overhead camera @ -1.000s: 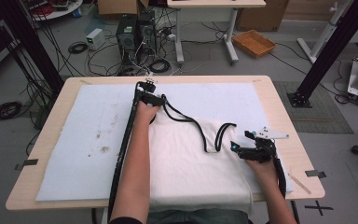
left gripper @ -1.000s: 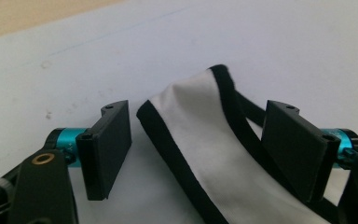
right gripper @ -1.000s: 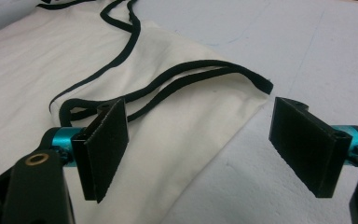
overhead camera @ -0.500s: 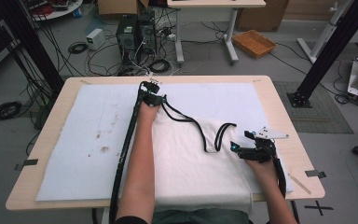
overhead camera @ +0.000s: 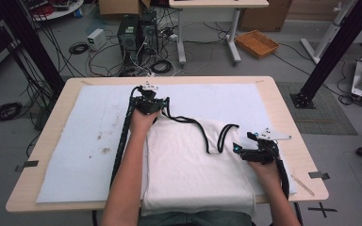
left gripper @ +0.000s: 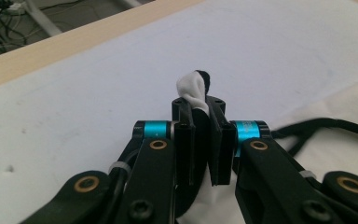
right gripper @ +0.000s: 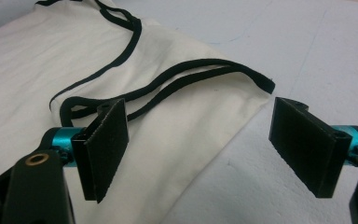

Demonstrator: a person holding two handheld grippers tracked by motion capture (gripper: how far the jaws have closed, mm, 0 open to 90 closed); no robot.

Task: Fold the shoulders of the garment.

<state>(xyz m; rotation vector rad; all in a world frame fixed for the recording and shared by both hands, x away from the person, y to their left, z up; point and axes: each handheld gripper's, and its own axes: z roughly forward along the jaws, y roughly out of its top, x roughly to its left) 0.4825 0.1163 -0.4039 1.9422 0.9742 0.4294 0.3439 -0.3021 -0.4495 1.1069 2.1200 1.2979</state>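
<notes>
On the left, the left claw [overhead camera: 148, 100] is pinched tight on one corner of a white top with black straps [overhead camera: 193, 160]. A little lump of white cloth and black trim pokes up between its jaws in the left gripper view. I think it grabs the corner so the person can pull that side flat or fold it over.

The top lies in the middle of the table [overhead camera: 297, 141], on a big white sheet [overhead camera: 75, 141]. It hangs a bit over the near edge. Its black straps curl across the cloth between the two claws.

On the right, the right claw [overhead camera: 239, 148] has its jaws wide apart and holds nothing. It sits just beside the other strap corner [right gripper: 261, 86], which lies between its jaws in the right gripper view. It looks ready to grab that corner, so both sides can move together.

I can see no words or labels on the top, the claws or the sheet.
</notes>
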